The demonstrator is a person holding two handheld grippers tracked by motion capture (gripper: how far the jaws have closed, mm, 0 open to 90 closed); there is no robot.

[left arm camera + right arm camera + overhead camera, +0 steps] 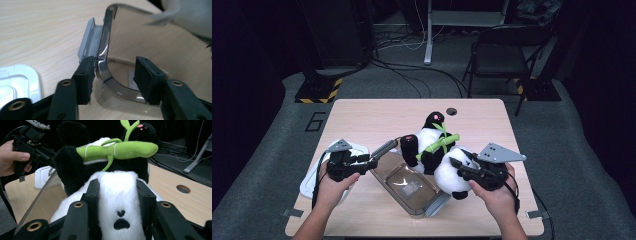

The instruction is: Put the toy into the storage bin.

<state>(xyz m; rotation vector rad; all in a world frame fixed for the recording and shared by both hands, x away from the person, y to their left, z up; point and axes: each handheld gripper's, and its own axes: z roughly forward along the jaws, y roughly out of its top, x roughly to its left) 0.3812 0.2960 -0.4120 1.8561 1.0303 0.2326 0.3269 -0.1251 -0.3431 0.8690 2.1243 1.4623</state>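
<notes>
The work in hand pairs a plush panda (439, 150) with a clear plastic box (407, 184). In the high view the panda sits just right of centre on the desk (362, 115), at the box's far right edge, and the box lies tilted below and left of it. A white lid (312, 180) rests at the lower left.

The right gripper (457, 165) has its jaws clenched on the panda's white head; in the right gripper view the pads sink into the fur on either side of the stitched face (121, 218). The toy looks light, soft and easily squashed, so a grip on the head holds, but the body, the black limbs and the green bamboo stalk (120, 150) will probably flop and drag. It should survive a firm squeeze. A hold nearer the trunk would likely steer it better than one on an ear or a limb, which would let it swing.

The left gripper (374, 161) straddles the box's rounded corner wall (105, 75): one pad touches the outside of the rim, the other stands clear inside, so the jaws are released around it. The box appears stiff, thin-walled, smooth and light, and could slide or tip on the desk. The rim, pinched between the pads, seems the only good hold.
</notes>
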